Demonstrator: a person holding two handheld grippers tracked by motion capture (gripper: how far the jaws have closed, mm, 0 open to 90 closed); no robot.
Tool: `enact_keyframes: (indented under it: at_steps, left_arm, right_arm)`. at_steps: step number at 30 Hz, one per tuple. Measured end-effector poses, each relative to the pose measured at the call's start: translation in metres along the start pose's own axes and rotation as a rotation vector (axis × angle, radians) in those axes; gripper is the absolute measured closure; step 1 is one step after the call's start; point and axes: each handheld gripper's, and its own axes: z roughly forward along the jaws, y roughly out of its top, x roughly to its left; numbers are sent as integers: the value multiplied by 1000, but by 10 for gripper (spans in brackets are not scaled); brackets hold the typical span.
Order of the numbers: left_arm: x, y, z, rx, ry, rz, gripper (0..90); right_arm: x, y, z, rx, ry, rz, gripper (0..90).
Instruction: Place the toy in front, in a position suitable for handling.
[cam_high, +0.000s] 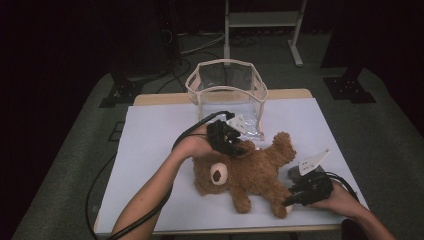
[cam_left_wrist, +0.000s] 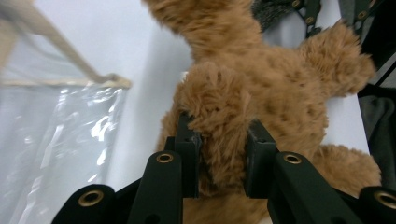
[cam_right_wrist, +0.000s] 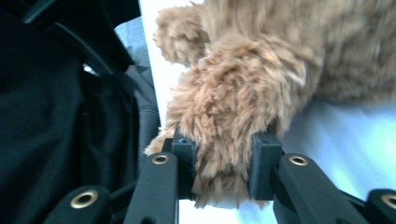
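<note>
both grippers pinching the teddy bear on the table
left gripper (cam_left_wrist: 219, 156) clamps an arm, right gripper (cam_right_wrist: 223, 163) a leg; teddy bear (cam_high: 250, 172) lies just before the clear bag (cam_high: 227, 90); next i'd guess lift level into it

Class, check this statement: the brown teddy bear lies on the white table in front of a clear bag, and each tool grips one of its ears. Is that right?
Not quite. The tools grip limbs, not ears: the left tool clamps an arm of the teddy bear, as the left gripper view shows, and the right tool clamps a leg. The rest stands.
</note>
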Motion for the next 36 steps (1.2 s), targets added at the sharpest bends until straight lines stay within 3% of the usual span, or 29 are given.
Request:
enact_keyframes:
  at_steps: [4,8,10,11,12,15,21,26,30,31,36]
  left_arm:
    - [2,-5,-5,-40,5,0,681]
    - [-1,-11,-11,-47,25,16,577]
    - [-2,-13,-13,-60,30,20,485]
    - [-5,-17,-18,-91,30,14,458]
    - [-5,-17,-18,-91,30,14,437]
    - [-12,-32,-27,-99,48,9,361]
    - [-26,-73,-36,-128,70,-14,255]
    - [-31,-100,-28,-108,94,-54,190]
    - [-32,-108,-20,-127,103,-54,137]
    - [-33,-110,-15,-147,128,-50,129]
    - [-30,-117,0,-144,166,-20,68]
  right_arm:
    - [4,2,-5,22,4,-14,502]
    - [12,17,-20,-6,-82,-49,428]
    - [14,21,-19,-12,-106,-64,409]
    - [17,28,-12,-30,-151,-91,379]
    - [17,28,-12,-30,-151,-91,379]
    - [12,40,-5,-62,-166,-97,381]
    - [8,48,4,-81,-269,-144,360]
    - [5,49,9,-60,-310,-160,371]
    - [4,50,11,-54,-328,-163,377]
    - [2,51,11,-61,-333,-155,379]
    - [-6,51,13,-75,-329,-117,360]
